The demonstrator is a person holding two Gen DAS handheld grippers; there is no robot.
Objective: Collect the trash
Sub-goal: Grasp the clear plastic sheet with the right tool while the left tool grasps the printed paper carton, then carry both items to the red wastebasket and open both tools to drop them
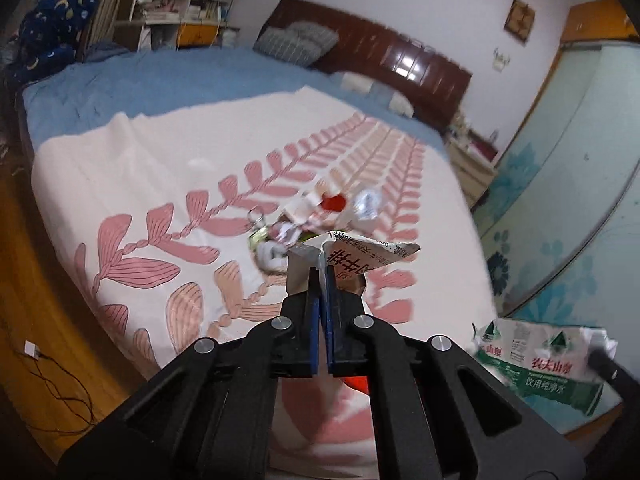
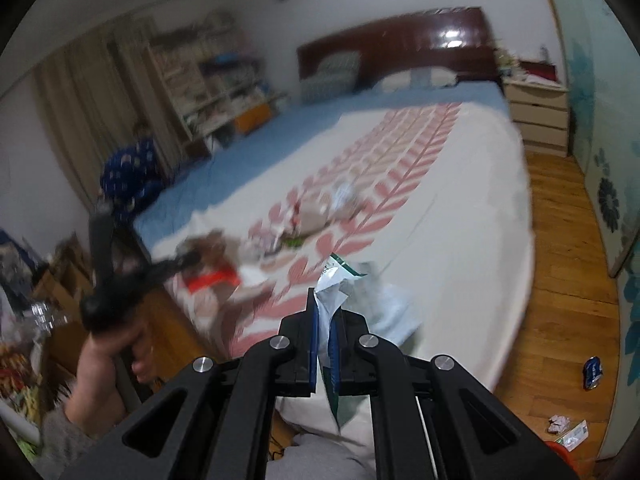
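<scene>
1. The bed (image 1: 120, 184) carries a pink-leaf cover with a heap of trash (image 1: 320, 216) near its middle.
2. The right gripper (image 2: 325, 320) is clamped on a green-and-white bottle label (image 2: 360, 304), held above the bed's near edge.
3. The left gripper (image 1: 322, 280) is pinched tight on a silver printed wrapper (image 1: 340, 258), lifted just above the heap.

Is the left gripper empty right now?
No, the left gripper is clamped shut on a torn foil wrapper with printed text.
</scene>
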